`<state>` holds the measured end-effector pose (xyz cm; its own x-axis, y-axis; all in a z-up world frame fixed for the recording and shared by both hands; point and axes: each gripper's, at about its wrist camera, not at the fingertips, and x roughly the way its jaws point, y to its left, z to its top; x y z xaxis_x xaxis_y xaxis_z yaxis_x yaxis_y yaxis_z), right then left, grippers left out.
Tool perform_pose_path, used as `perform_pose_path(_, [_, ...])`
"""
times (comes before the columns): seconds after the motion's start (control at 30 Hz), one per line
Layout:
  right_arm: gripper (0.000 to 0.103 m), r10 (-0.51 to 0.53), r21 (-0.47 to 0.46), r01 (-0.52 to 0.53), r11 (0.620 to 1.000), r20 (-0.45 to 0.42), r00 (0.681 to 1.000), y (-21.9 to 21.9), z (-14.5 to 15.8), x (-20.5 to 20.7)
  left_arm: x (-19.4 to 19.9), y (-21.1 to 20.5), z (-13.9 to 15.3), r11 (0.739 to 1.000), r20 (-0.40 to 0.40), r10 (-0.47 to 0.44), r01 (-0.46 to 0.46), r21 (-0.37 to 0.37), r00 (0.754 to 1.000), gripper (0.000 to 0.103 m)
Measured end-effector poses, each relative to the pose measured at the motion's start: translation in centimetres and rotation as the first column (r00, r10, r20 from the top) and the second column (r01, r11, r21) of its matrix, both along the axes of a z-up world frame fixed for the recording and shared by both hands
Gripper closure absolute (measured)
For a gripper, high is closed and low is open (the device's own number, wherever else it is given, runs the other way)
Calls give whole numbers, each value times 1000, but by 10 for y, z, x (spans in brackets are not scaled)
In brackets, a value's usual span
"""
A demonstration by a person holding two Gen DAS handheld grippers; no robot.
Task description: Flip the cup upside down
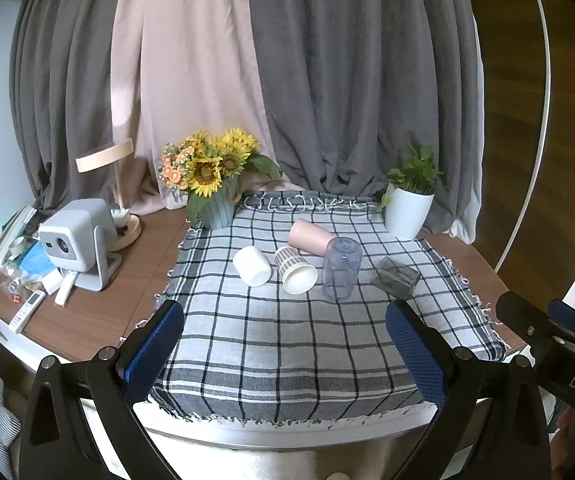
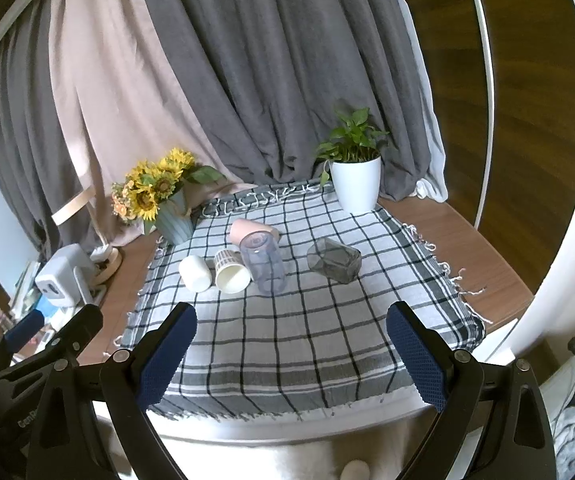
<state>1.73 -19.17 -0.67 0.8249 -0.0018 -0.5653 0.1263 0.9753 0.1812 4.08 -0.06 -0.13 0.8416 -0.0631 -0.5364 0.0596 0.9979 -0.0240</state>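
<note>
Overhead, checked cloth (image 1: 287, 340) before curtains (image 1: 327, 80).

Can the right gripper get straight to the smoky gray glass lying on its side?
Probably yes. The right gripper is open, and only bare checked cloth lies between it and the gray glass, which sits apart from the clear cup.

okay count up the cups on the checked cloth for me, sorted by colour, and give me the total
White cup: 1
Striped cup with white inside: 1
Pink cup: 1
Clear bluish cup: 1
Smoky grey square cup: 1
Total: 5 cups
</note>
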Motion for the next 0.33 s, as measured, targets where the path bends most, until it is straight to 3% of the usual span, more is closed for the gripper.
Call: perform_pose_path(0.33, [7, -1, -1, 1, 1000, -6, 1000, 4, 0, 0, -3, 2, 0, 1000, 6, 4, -4, 1, 1000, 0])
